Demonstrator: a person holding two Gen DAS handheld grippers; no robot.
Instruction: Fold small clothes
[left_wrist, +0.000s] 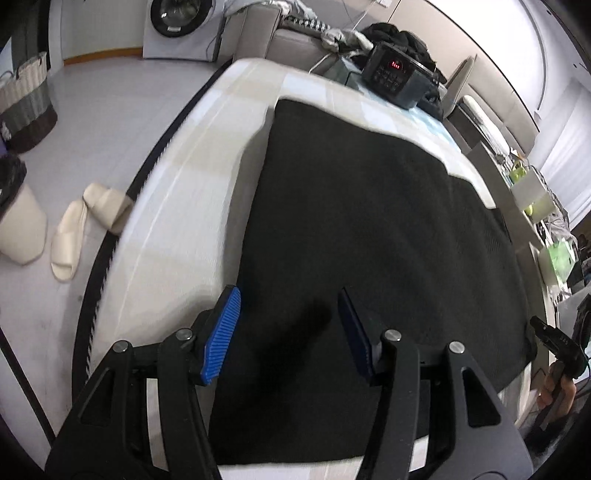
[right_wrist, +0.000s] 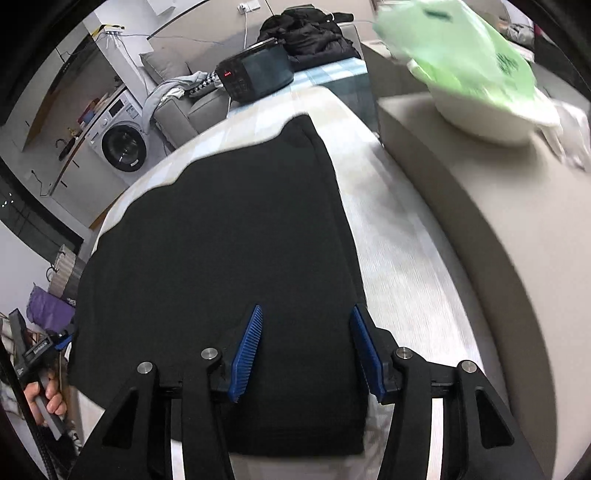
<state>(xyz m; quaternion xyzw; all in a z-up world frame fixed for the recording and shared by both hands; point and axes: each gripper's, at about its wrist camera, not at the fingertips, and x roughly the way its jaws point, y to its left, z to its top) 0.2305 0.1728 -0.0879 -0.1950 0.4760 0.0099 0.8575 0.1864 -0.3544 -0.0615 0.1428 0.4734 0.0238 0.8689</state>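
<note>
A black garment (left_wrist: 369, 221) (right_wrist: 221, 240) lies spread flat on a pale checked padded surface (left_wrist: 184, 184) (right_wrist: 388, 258). My left gripper (left_wrist: 287, 295) hovers open over the garment's near left part, its blue pads apart with nothing pinched between them. My right gripper (right_wrist: 307, 312) is open too, over the garment's near right edge, its right pad just past the hem. Each view catches the other gripper at the frame's rim: the right one (left_wrist: 554, 339) in a hand (left_wrist: 557, 391), the left one (right_wrist: 37, 350) in a hand (right_wrist: 44, 398).
A dark appliance with red digits (left_wrist: 395, 74) (right_wrist: 255, 77) stands at the far end of the surface, a black clothes pile (right_wrist: 306, 33) behind it. A grey counter (right_wrist: 461, 184) with a green bag (right_wrist: 480, 74) borders the right. Slippers (left_wrist: 85, 221), a basket (left_wrist: 26, 99) and a washing machine (right_wrist: 122, 144) stand left.
</note>
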